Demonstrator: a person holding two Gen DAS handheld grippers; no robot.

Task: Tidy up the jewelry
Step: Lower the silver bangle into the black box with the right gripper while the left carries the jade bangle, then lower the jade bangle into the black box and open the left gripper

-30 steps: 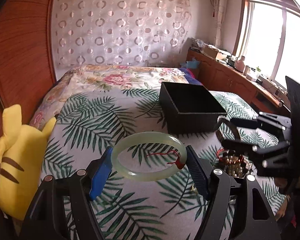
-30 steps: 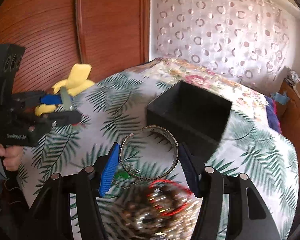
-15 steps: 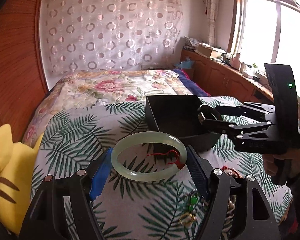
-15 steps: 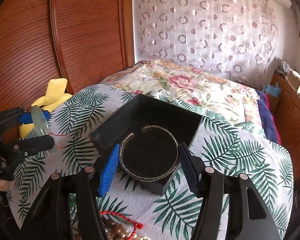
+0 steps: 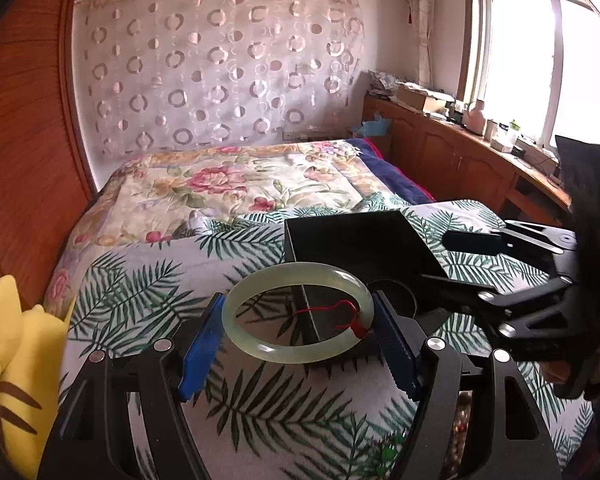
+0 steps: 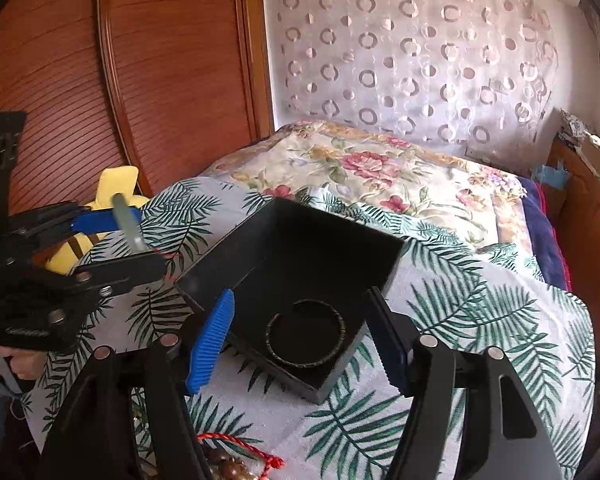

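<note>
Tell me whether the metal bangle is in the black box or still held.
In the box. The metal bangle lies flat on the floor of the black box, and the right claw stands open above it, its pads clear of the bangle.

a bed (image 5: pixel 148 292) carries everything here. over its near part lies a white cover with green palm leaves (image 6: pixel 480 312); further back a flowered quilt (image 5: pixel 236 184) is spread toward the wall, and a dark blue blanket (image 6: pixel 542 232) shows along the bed's far right edge. an open black box (image 6: pixel 300 248) sits directly on the leaf cover, near the middle, with one corner turned toward the right wrist camera. a yellow soft toy with brown stripes (image 5: pixel 16 360) lies at the bed's left edge against the wooden panel. at the near edge of the cover lies a small heap of brown beads with a red cord (image 6: pixel 236 452), and just beside it some green beads (image 5: pixel 388 450), both partly hidden.
</note>
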